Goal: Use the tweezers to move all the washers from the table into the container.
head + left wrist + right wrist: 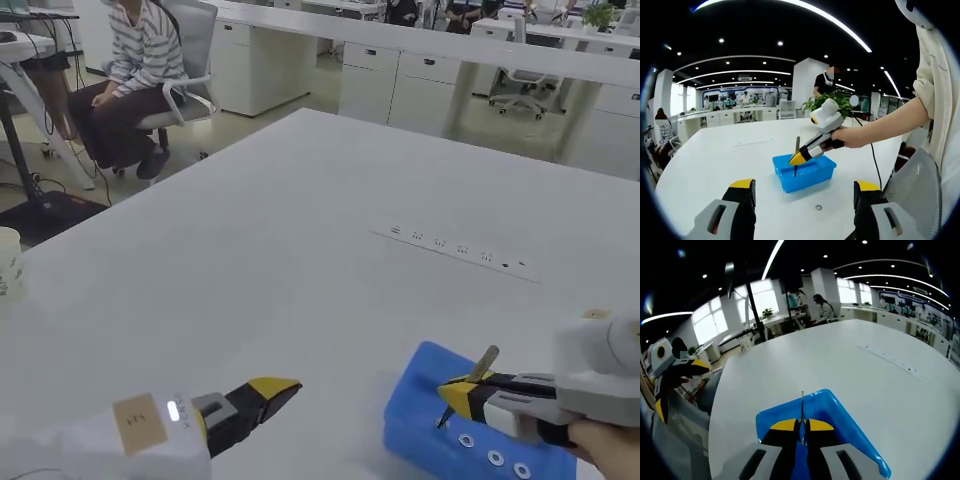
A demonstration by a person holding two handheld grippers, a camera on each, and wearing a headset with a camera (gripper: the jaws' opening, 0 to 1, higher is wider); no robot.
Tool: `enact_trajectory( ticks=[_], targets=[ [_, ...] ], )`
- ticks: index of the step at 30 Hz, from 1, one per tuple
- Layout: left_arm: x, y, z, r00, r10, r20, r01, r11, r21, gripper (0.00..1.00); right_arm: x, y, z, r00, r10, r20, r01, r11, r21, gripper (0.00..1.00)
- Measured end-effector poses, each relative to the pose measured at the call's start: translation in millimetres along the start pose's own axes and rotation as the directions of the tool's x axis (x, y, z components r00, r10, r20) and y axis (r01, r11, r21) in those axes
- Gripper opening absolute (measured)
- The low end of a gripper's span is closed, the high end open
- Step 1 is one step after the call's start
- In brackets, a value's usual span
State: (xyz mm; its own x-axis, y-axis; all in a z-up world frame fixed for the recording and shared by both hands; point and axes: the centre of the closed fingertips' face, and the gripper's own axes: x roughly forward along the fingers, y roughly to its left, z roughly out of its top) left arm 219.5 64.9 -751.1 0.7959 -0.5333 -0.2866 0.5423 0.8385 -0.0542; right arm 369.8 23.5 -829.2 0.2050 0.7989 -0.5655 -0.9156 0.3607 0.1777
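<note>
At the near right of the white table [300,250], your right claw [455,392] was clamped shut on the tweezers [484,364], whose tips pointed down into the blue container [408,428], where three washers [495,458] lay on its floor. At the near left, your left claw [285,388] was held over the table with its jaws spread wide and nothing between them. A loose washer [818,207] lay on the table between that claw and the container.

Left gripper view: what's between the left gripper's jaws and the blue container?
One small washer on the white table, short of the blue container; otherwise bare tabletop. Shows in the left gripper view.
</note>
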Motion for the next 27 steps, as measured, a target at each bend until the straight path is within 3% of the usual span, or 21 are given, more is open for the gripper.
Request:
enact_trajectory(
  ticks=[15, 27],
  targets=[
    [0.7, -0.1, -1.2, 1.0000, -0.003, -0.004, 0.003, 1.000, 0.001, 0.81, 5.2, -4.2, -7.7, 0.9998, -0.011, -0.013, 0.011, 1.000, -0.011, 0.03],
    [0.4, -1.4, -2.3, 0.9999, -0.008, -0.009, 0.008, 1.000, 0.006, 0.81, 4.5, -0.5, -7.8, 0.9998, -0.008, 0.019, 0.009, 0.999, -0.038, 0.04]
  ],
)
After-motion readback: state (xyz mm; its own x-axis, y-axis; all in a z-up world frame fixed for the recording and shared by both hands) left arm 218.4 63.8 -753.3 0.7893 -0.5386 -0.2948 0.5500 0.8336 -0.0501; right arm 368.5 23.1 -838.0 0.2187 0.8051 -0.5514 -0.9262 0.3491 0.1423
